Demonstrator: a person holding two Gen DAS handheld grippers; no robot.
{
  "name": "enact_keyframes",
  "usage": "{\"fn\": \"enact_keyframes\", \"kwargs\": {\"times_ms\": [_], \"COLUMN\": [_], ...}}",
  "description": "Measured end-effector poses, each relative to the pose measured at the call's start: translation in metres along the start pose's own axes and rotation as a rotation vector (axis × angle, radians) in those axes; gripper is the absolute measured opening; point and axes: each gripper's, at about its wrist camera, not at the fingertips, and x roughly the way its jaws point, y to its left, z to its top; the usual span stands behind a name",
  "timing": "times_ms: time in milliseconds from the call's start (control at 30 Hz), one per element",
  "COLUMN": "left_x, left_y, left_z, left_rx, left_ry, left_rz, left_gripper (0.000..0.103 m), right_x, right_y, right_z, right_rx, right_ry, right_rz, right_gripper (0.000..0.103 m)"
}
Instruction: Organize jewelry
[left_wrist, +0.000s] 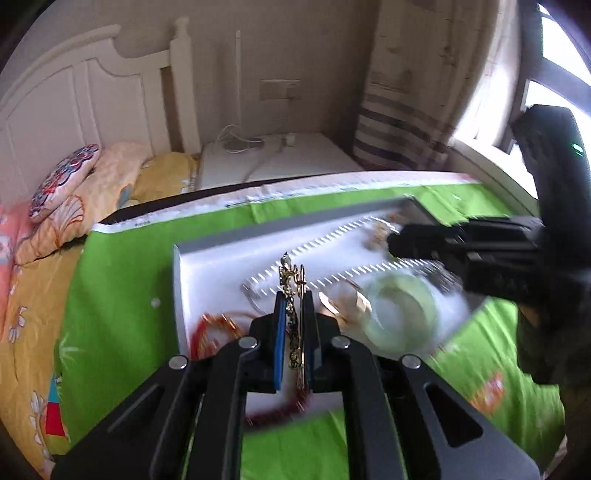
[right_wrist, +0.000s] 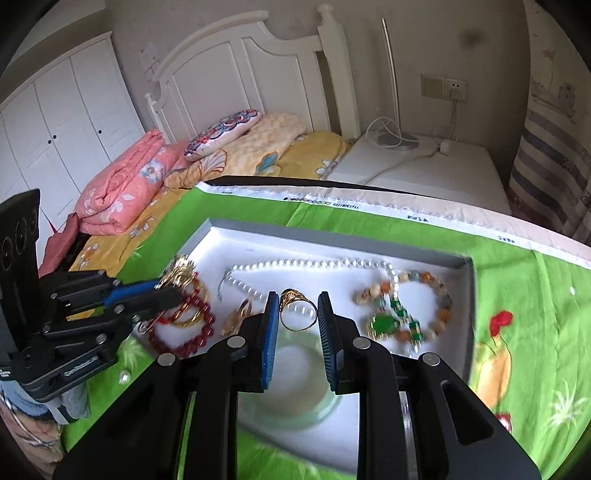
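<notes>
My left tongs (left_wrist: 295, 325) pinch a gold ornament (left_wrist: 291, 291); right tongs (right_wrist: 298, 321) half open around gold ring (right_wrist: 297, 309); tray (right_wrist: 369, 236) holds pearl necklace (right_wrist: 295, 264), jade bangle (right_wrist: 295, 387), red bead bracelet (right_wrist: 184, 325)

The tray (right_wrist: 467, 295) lies on a cloth (right_wrist: 517, 295) spread over the bed (right_wrist: 258, 155). In the tray, the pearl necklace (right_wrist: 295, 264) runs along the back, the bangle (right_wrist: 295, 387) sits in front, the bead bracelet (right_wrist: 184, 332) lies left, and the pendant (right_wrist: 384, 326) right.
</notes>
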Motion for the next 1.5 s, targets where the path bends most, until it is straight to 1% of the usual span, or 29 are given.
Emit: {"fn": "enact_keyframes", "kwargs": {"times_ms": [133,200,300,333,400,433,467,533,600,633,667,700,733,767,800,833,867,900,933,967,1033,1067,1133,1167,1267,1333,1367,1433,1500], "left_x": [0.024,0.035,0.046,0.047,0.047,0.043,0.038,0.017,-0.014,-0.030,-0.051,-0.065,-0.080,-0.097,-0.107,-0.118,-0.126,-0.132,-0.135,-0.136,-0.135,-0.130,-0.121,-0.114,-0.101,-0.093,-0.095,-0.098,-0.091], "left_y": [0.015,0.021,0.028,0.029,0.029,0.030,0.032,0.032,0.031,0.029,0.026,0.023,0.020,0.015,0.012,0.008,0.004,0.000,-0.004,-0.008,-0.010,-0.011,-0.014,-0.016,-0.014,-0.008,-0.004,0.000,0.003], "left_z": [0.019,0.023,0.027,0.027,0.024,0.023,0.021,0.018,0.014,0.010,0.005,0.000,-0.006,-0.016,-0.022,-0.033,-0.043,-0.054,-0.063,-0.074,-0.090,-0.101,-0.118,-0.127,-0.145,-0.154,-0.157,-0.160,-0.162], "left_rx": [-0.044,-0.063,-0.082,-0.089,-0.104,-0.113,-0.118,-0.125,-0.120,-0.118,-0.112,-0.104,-0.094,-0.080,-0.072,-0.067,-0.069,-0.077,-0.086,-0.100,-0.123,-0.142,-0.165,-0.171,-0.184,-0.203,-0.219,-0.246,-0.253], "left_ry": [0.026,0.042,0.059,0.058,0.058,0.042,0.020,-0.028,-0.090,-0.130,-0.185,-0.220,-0.250,-0.275,-0.287,-0.302,-0.305,-0.300,-0.291,-0.276,-0.244,-0.210,-0.152,-0.114,-0.059,-0.003,-0.005,-0.027,0.003], "left_rz": [0.042,0.053,0.062,0.061,0.075,0.084,0.089,0.111,0.166,0.196,0.237,0.260,0.284,0.313,0.325,0.340,0.356,0.374,0.389,0.402,0.394,0.360,0.327,0.329,0.323,0.334,0.328,0.301,0.242], "left_gripper": [0.008,0.008,0.008,0.010,0.040,0.063,0.071,0.075,0.084,0.095,0.101,0.101,0.101,0.101,0.101,0.101,0.101,0.101,0.101,0.101,0.101,0.101,0.101,0.101,0.101,0.100,0.100,0.100,0.100], "right_x": [0.022,0.030,0.038,0.040,0.038,0.033,0.027,0.004,-0.037,-0.054,-0.079,-0.100,-0.126,-0.140,-0.159,-0.171,-0.180,-0.186,-0.192,-0.193,-0.190,-0.187,-0.173,-0.167,-0.147,-0.140,-0.136,-0.130,-0.127], "right_y": [0.001,0.000,-0.001,-0.003,-0.006,-0.010,-0.011,-0.014,-0.014,-0.014,-0.012,-0.008,-0.003,0.001,0.006,0.009,0.013,0.014,0.016,0.017,0.014,0.013,0.012,0.012,0.016,0.020,0.022,0.027,0.033], "right_z": [0.010,0.013,0.016,0.016,0.016,0.016,0.016,0.016,0.015,0.014,0.010,0.005,-0.006,-0.013,-0.025,-0.036,-0.048,-0.055,-0.071,-0.082,-0.103,-0.113,-0.133,-0.141,-0.159,-0.170,-0.175,-0.182,-0.181], "right_rx": [-0.003,0.000,0.014,0.025,0.050,0.070,0.081,0.088,0.074,0.067,0.050,0.031,0.003,-0.013,-0.035,-0.047,-0.052,-0.049,-0.037,-0.021,0.030,0.050,0.084,0.092,0.115,0.118,0.121,0.113,0.089], "right_ry": [0.033,0.048,0.064,0.068,0.067,0.057,0.042,-0.010,-0.097,-0.134,-0.196,-0.251,-0.329,-0.377,-0.433,-0.464,-0.485,-0.498,-0.511,-0.494,-0.439,-0.418,-0.347,-0.308,-0.216,-0.189,-0.177,-0.166,-0.162], "right_rz": [-0.020,-0.025,-0.012,-0.003,0.002,0.009,0.017,0.023,0.027,0.030,0.028,0.023,0.008,-0.003,-0.024,-0.047,-0.067,-0.080,-0.091,-0.088,-0.084,-0.084,-0.078,-0.095,-0.137,-0.155,-0.150,-0.157,-0.173], "right_gripper": [0.023,0.023,0.023,0.023,0.032,0.038,0.038,0.038,0.038,0.044,0.060,0.070,0.085,0.088,0.088,0.088,0.096,0.099,0.099,0.099,0.099,0.099,0.099,0.099,0.099,0.099,0.099,0.099,0.099]}}
